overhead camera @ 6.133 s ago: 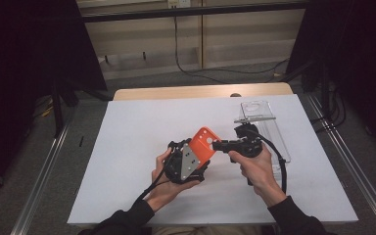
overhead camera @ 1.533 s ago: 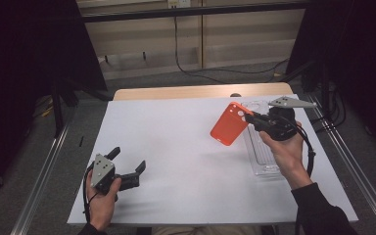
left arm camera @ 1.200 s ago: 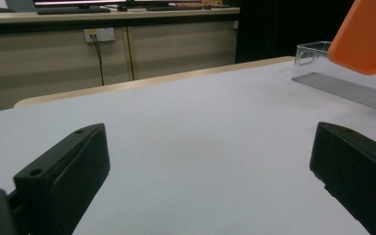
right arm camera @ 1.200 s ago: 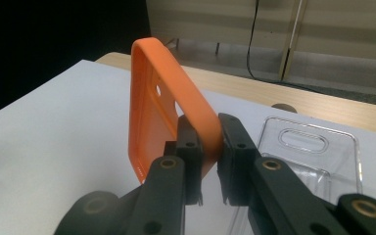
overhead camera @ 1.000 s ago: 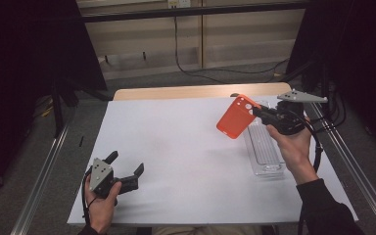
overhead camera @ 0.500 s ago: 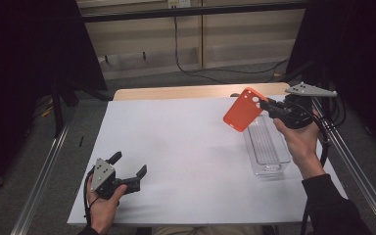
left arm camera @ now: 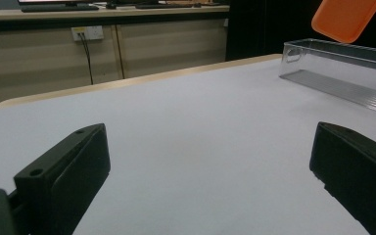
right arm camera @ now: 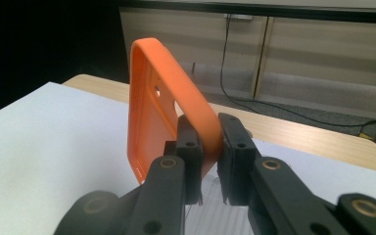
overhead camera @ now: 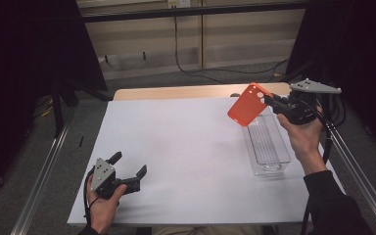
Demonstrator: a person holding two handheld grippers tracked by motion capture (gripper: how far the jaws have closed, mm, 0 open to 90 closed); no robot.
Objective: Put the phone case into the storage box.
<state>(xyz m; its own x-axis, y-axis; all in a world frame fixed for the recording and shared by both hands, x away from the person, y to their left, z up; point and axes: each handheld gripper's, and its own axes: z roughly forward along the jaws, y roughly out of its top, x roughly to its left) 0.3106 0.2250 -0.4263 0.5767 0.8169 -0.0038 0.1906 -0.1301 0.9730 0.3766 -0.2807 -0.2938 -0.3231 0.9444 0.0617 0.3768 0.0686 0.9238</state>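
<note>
Right gripper [right arm camera: 206, 147] pinched tight on the side wall of the orange phone case [right arm camera: 164, 105], one pad [right arm camera: 190, 142] inside the shell, the other outside on the rim. In the high view that gripper [overhead camera: 273, 104] carries the case [overhead camera: 247, 104] up in the air at about 1 o'clock on the table, just above the far end of the clear plastic bin [overhead camera: 267, 142], tilted with its camera cutout end uppermost.

To land this well, my read: level the case out lengthwise along the bin, bring it down inside the walls rather than across the rim, and let go only when it rests on the ribbed floor. The grip is on one edge only, so any quick wrist turn could swing the shell.

Left gripper [overhead camera: 127, 171] down at 7 o'clock, resting near the white table [overhead camera: 186, 147] edge, jaws spread wide with nothing between them. From its own camera the case [left arm camera: 345, 18] hangs at 1 o'clock over the bin [left arm camera: 342, 73].
</note>
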